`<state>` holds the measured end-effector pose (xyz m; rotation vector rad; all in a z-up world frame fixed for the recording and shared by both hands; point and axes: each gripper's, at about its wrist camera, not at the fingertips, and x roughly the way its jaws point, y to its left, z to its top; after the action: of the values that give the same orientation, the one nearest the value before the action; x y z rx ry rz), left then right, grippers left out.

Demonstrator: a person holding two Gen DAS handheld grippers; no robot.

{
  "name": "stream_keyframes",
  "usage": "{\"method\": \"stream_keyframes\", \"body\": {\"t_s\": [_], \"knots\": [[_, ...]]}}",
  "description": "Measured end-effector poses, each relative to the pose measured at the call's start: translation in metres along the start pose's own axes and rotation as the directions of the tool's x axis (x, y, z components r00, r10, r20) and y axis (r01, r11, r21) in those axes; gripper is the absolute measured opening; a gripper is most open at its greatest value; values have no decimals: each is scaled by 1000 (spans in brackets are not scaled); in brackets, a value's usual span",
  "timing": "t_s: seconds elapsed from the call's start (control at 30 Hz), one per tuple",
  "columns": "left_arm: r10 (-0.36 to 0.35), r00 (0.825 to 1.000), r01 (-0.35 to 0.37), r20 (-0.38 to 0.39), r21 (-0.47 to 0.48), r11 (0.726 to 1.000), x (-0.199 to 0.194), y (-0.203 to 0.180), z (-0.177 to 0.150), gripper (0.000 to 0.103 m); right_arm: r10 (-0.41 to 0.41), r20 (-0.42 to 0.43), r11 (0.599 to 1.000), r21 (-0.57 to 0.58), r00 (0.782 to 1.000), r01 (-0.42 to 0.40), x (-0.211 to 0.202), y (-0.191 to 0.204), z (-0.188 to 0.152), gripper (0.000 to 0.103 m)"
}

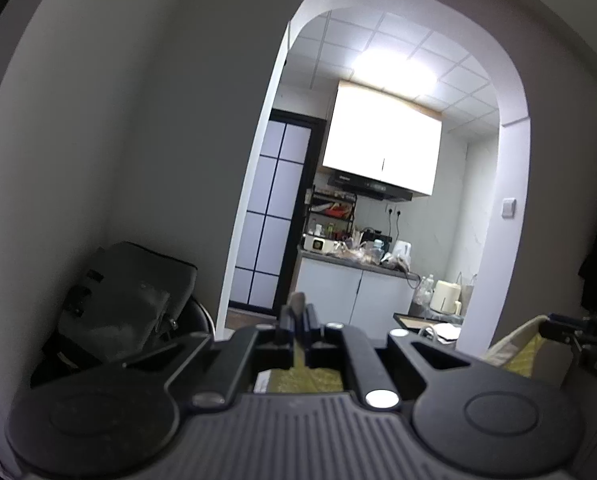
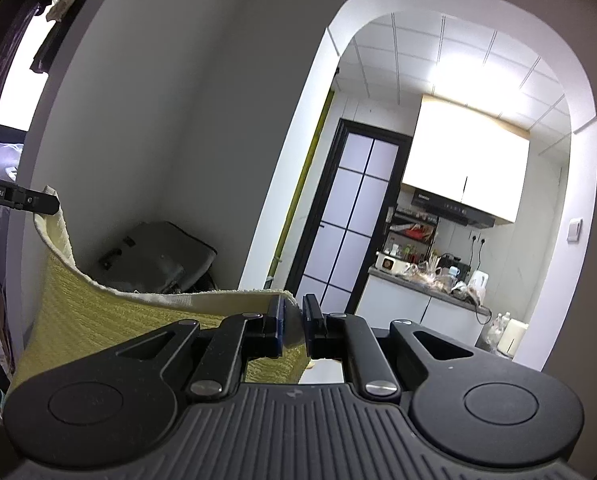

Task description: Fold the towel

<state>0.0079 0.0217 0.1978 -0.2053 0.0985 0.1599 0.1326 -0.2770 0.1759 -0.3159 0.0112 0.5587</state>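
Note:
A pale yellow towel (image 2: 82,312) hangs in the air between both grippers, held up off any surface. My right gripper (image 2: 294,320) is shut on one top corner of it; the top hem runs left to the other corner, pinched by my left gripper (image 2: 46,204). In the left wrist view my left gripper (image 1: 297,320) is shut on a towel corner that sticks up between the fingers, with towel (image 1: 310,380) hanging below. The right gripper (image 1: 554,328) shows at the right edge holding the towel's other corner (image 1: 518,348).
Ahead is an arched doorway (image 1: 514,128) into a kitchen with a cluttered counter (image 1: 354,260) and white cabinets. A dark bag or chair (image 1: 130,300) sits in the corner at left. Hanging clothes (image 2: 2,40) show at far left.

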Motion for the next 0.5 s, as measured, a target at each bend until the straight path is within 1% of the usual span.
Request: {"method": "stream_keyframes", "body": {"t_s": [0.3, 0.5], "knots": [[2, 999, -2, -48, -3, 1000, 53, 6, 0, 5, 3, -36, 1000, 15, 999, -3, 46, -16, -2, 11], [7, 996, -7, -88, -2, 1000, 80, 10, -7, 5, 15, -80, 999, 29, 997, -13, 77, -20, -14, 11]]}}
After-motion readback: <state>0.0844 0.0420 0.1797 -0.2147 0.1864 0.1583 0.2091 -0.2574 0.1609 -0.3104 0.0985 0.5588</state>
